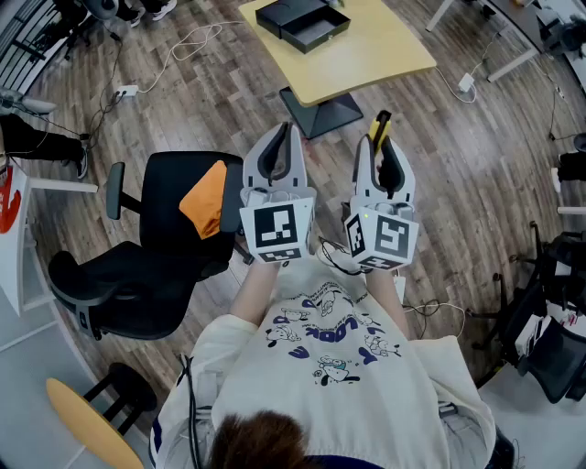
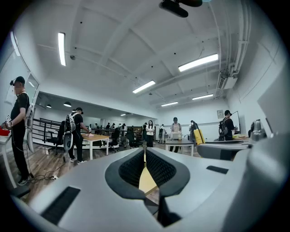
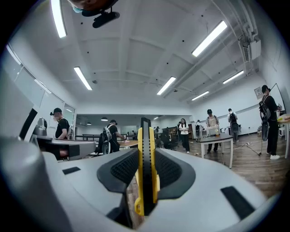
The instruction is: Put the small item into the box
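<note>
Yellow-and-black cutter [image 3: 145, 167] sits pinched in right gripper [image 1: 378, 139]; left gripper [image 1: 282, 131] pressed together, empty; shirt [image 1: 325, 362] lettering illegible.

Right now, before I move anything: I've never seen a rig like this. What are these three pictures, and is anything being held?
There is no robot arm here. A person holds a hand-operated two-jaw gripper in each hand. The wide picture comes from a camera on the person's head, looking steeply down. The other two come from cameras riding on each gripper, looking along its jaws into the room.

The left gripper has its jaws together with nothing between them. The right gripper is clamped on a yellow and black utility knife, which stands on edge between the pads.

Ahead stands a light wooden table with an open black box on it. To the person's left is a black office chair with an orange cloth on it.
</note>
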